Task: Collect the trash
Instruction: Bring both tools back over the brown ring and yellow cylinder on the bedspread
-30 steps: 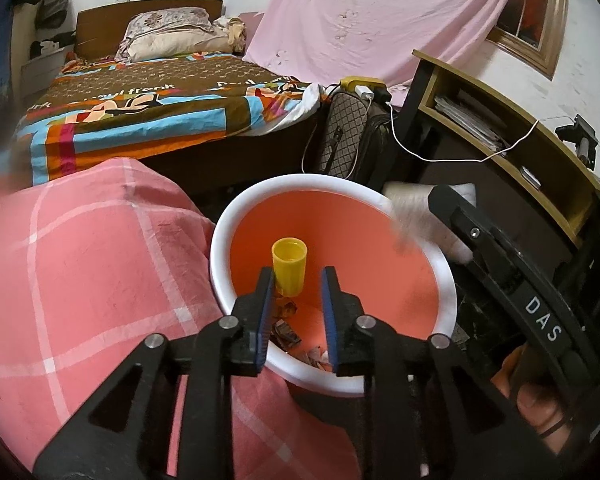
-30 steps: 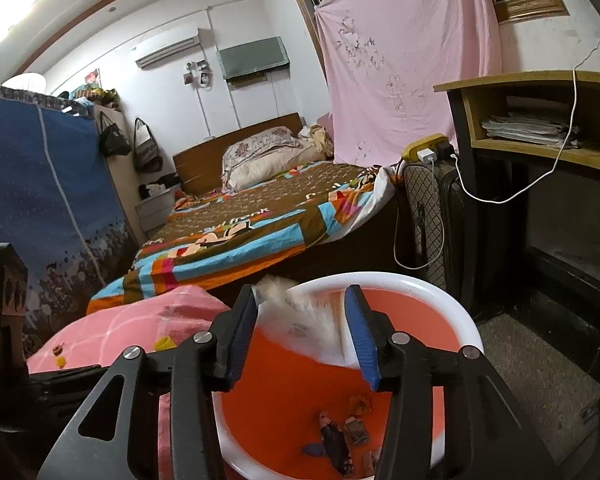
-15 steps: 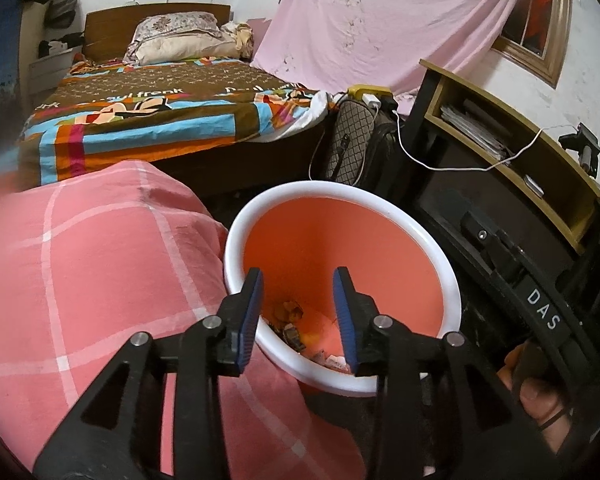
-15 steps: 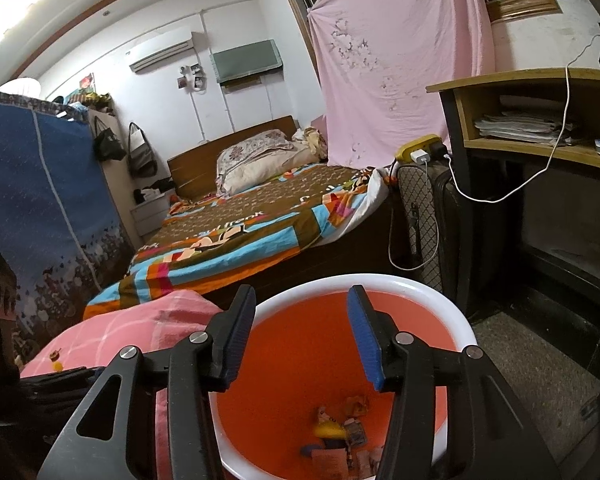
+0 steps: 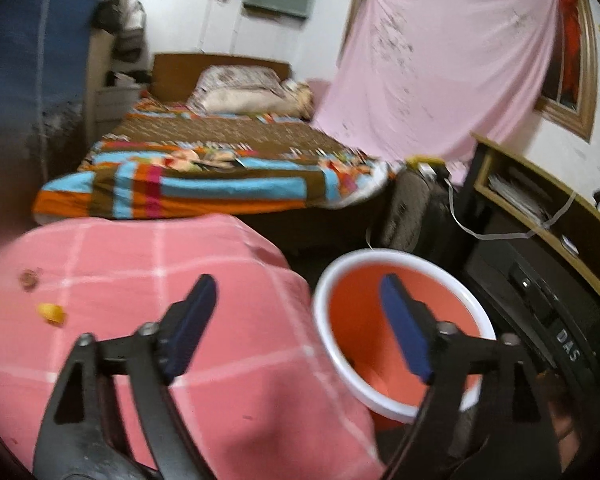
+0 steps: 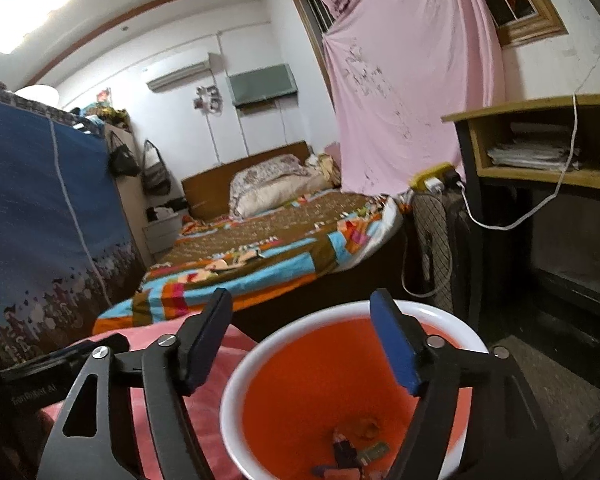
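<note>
- Left tongs (image 5: 296, 312) spread wide, empty, over the pink cloth (image 5: 140, 280) and orange bin (image 5: 396, 332)
- Right tongs (image 6: 300, 328) released above the bin's scraps (image 6: 356, 452)

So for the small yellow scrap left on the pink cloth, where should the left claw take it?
Take the yellow scrap across its short width, coming straight down from above. It lies low and flat on the soft pink cloth, so nothing sticks up for a side grip. The left claw is open and empty. The blur hides the scrap's exact shape.
</note>
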Tool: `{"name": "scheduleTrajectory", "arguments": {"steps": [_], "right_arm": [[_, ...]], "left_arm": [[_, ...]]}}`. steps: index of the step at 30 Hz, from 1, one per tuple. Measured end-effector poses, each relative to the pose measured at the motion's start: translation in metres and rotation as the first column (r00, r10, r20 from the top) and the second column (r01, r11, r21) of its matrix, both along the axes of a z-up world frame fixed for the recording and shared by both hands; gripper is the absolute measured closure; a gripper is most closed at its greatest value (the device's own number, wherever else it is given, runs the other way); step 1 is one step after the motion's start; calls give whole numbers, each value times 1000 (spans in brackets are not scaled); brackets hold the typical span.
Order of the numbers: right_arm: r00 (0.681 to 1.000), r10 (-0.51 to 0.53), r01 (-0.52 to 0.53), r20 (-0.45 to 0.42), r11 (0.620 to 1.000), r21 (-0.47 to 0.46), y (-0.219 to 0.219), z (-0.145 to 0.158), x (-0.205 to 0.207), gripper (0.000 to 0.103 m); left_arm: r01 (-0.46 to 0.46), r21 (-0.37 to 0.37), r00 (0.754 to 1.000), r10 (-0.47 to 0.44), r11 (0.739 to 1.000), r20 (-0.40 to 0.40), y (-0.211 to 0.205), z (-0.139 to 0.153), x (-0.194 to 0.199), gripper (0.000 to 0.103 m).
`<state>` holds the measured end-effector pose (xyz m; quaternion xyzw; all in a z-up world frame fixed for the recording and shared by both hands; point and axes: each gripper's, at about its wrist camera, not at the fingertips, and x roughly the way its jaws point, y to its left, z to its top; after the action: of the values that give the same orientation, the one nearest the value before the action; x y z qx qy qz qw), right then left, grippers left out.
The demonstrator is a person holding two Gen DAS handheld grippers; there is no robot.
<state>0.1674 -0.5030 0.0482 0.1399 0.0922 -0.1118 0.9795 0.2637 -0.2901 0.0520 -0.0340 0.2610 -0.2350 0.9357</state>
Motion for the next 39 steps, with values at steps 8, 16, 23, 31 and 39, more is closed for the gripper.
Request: {"name": "scheduleTrajectory", "arguments": {"steps": [8, 16, 23, 31, 39], "right_arm": [[996, 47, -45, 70, 998, -33, 24, 7, 5, 0], [973, 138, -122, 186, 988, -96, 62, 22, -1, 0], [943, 216, -178, 254, 970, -166, 104, 37, -1, 0], [913, 310, -253, 264, 940, -230, 151, 50, 12, 0], [871, 428, -332, 242, 875, -353, 207, 53, 37, 0]], "left_arm": [[-141, -15, 983, 142, 990, 116, 43, 10, -8, 15], [-253, -57, 945, 259, 966, 200, 95, 14, -24, 15], [-322, -69, 897, 328, 944, 297, 140, 23, -40, 14], [-390, -90, 833, 393, 916, 390, 195, 34, -46, 14], [-447, -116, 790, 452, 887, 413, 250, 33, -34, 14]]}}
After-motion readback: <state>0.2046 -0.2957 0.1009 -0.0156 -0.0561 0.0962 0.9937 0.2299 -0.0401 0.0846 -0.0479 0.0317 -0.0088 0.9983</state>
